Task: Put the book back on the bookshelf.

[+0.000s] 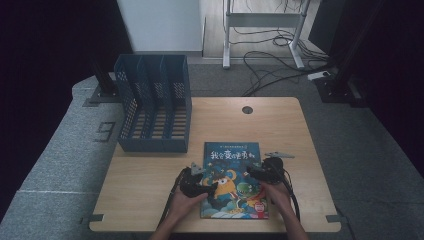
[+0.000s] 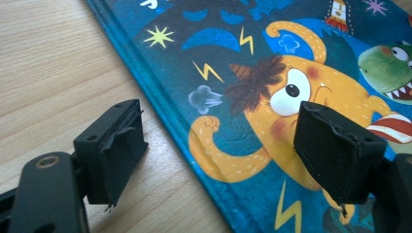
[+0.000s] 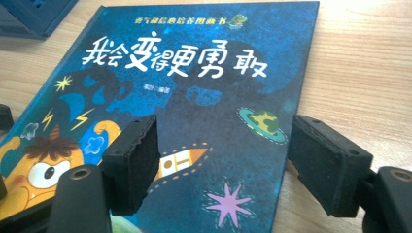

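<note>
Book flat on the table, both my tongs spread over its edges.

The picture book (image 1: 232, 180) lay closed, cover up, at the near middle of the wooden table (image 1: 280, 125), with the blue file rack (image 1: 154, 102) standing well behind it to the left. My left gripper (image 2: 218, 145) sat with its jaws apart astride the book's left edge, one over bare wood, one over the cover. My right gripper (image 3: 223, 162) was likewise wide open across the right edge, gripping nothing.
</note>
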Demonstrator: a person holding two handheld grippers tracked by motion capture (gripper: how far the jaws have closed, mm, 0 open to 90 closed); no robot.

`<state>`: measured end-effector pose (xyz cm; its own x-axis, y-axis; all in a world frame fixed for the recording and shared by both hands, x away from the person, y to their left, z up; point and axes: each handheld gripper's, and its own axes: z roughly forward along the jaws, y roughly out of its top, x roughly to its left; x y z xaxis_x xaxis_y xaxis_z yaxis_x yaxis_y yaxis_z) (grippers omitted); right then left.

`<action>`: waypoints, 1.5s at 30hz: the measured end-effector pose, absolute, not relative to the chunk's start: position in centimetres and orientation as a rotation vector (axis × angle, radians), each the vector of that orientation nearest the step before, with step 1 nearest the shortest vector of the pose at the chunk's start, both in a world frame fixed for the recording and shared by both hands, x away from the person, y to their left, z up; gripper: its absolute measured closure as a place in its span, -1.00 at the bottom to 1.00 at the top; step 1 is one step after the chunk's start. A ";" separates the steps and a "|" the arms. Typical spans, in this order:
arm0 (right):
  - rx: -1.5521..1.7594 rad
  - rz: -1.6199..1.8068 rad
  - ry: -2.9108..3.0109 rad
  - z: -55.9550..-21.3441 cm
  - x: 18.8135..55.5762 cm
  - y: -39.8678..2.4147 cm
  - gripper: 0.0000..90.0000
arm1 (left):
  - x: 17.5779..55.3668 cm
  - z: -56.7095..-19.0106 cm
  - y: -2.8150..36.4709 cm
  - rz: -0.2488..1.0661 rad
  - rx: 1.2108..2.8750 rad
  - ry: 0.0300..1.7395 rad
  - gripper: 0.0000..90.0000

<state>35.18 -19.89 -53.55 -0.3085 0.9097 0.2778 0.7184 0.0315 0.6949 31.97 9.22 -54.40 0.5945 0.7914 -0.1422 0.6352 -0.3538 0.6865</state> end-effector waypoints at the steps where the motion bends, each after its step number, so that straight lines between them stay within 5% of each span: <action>1: 1.684 1.142 2.066 -53.6 35.2 -19.9 -0.44 | 32.0 -54.4 9.2 0.277 2.099 1.126 -0.59; 18: 1.896 1.279 2.029 -54.1 35.6 -21.1 -0.46 | 31.7 -54.5 8.7 0.256 2.101 1.095 -0.58; 45: 1.954 1.515 2.071 -52.9 35.1 -23.4 -0.19 | 32.0 -54.4 9.2 0.204 2.077 1.107 -0.59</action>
